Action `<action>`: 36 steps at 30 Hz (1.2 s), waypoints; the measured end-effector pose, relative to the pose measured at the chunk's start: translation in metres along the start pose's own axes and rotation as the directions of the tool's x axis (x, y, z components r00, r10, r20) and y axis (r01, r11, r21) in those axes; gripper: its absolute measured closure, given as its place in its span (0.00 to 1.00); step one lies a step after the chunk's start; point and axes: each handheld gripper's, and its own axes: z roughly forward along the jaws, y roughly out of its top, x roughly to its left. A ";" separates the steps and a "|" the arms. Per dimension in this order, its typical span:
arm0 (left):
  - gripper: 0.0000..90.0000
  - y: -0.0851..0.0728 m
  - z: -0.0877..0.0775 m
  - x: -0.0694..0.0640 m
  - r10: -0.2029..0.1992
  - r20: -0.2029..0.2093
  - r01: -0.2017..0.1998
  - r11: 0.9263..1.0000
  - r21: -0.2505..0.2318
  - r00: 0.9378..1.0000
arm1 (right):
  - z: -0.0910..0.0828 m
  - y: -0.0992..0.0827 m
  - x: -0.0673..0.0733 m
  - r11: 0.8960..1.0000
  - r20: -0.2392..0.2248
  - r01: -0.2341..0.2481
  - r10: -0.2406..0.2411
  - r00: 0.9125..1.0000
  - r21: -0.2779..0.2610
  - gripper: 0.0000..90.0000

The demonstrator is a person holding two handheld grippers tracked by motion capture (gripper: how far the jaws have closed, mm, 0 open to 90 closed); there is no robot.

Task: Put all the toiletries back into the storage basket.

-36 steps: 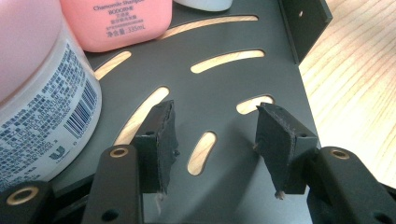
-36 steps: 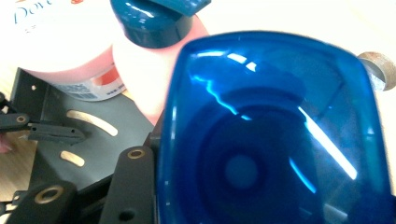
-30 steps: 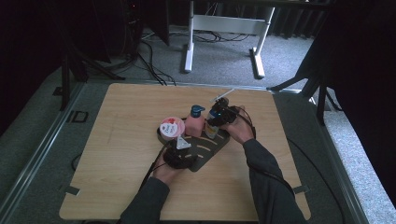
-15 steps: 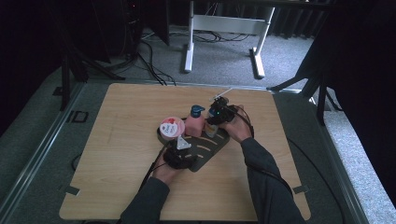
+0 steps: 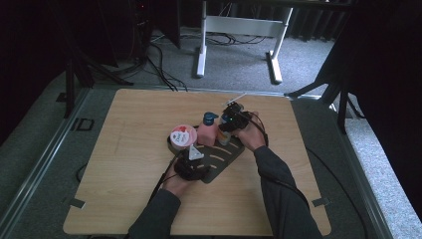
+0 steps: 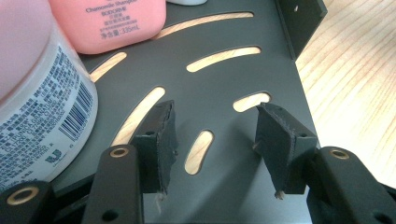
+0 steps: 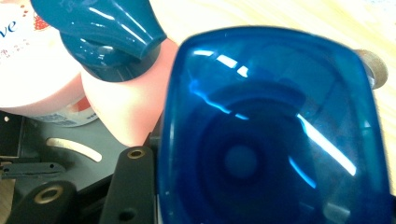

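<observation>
Wooden desk (image 5: 124,149) carries a dark slotted tray (image 6: 224,74). Right gripper (image 5: 230,122) squeezes a blue-capped bottle (image 7: 275,130) upright at the tray's far side, beside the pink shampoo bottle (image 5: 207,132). Left gripper (image 6: 215,140) hangs open over the tray's bare near end.
</observation>
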 end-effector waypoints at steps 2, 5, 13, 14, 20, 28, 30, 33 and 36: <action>0.53 0.000 0.000 0.000 0.000 -0.001 0.000 1.000 0.000 1.000 | 0.000 0.000 0.000 1.000 0.002 -0.004 0.004 1.000 -0.002 0.61; 0.53 0.000 0.000 0.000 -0.001 -0.001 0.001 1.000 -0.002 1.000 | 0.001 0.001 0.000 1.000 0.003 -0.005 0.005 1.000 -0.002 0.61; 0.53 0.000 0.000 0.000 0.000 -0.003 0.000 1.000 -0.004 1.000 | 0.003 0.002 -0.001 1.000 0.002 -0.022 0.022 1.000 -0.008 0.61; 0.53 0.000 0.000 0.000 0.001 -0.004 -0.001 1.000 -0.004 1.000 | 0.003 0.002 -0.001 1.000 0.002 -0.023 0.023 1.000 -0.010 0.61; 0.53 0.000 0.000 0.000 0.001 -0.003 -0.001 1.000 -0.003 1.000 | 0.004 0.000 -0.002 0.999 -0.007 -0.037 0.036 0.999 -0.025 0.59; 0.54 0.000 0.000 0.000 -0.004 0.000 0.004 1.000 -0.002 1.000 | 0.007 -0.008 -0.006 0.999 -0.048 -0.052 0.051 0.998 -0.004 0.49; 0.54 -0.001 0.000 0.000 -0.004 0.000 0.004 1.000 -0.002 1.000 | 0.008 -0.011 -0.007 0.999 -0.048 -0.049 0.049 0.998 -0.005 0.45; 0.54 -0.001 0.000 0.000 -0.009 0.001 0.009 1.000 -0.006 1.000 | 0.009 -0.014 -0.006 0.999 -0.051 -0.045 0.045 0.998 -0.008 0.42; 0.54 -0.001 0.000 0.001 -0.015 0.002 0.015 1.000 -0.010 1.000 | 0.008 -0.021 -0.006 0.999 -0.058 -0.044 0.043 0.997 -0.017 0.39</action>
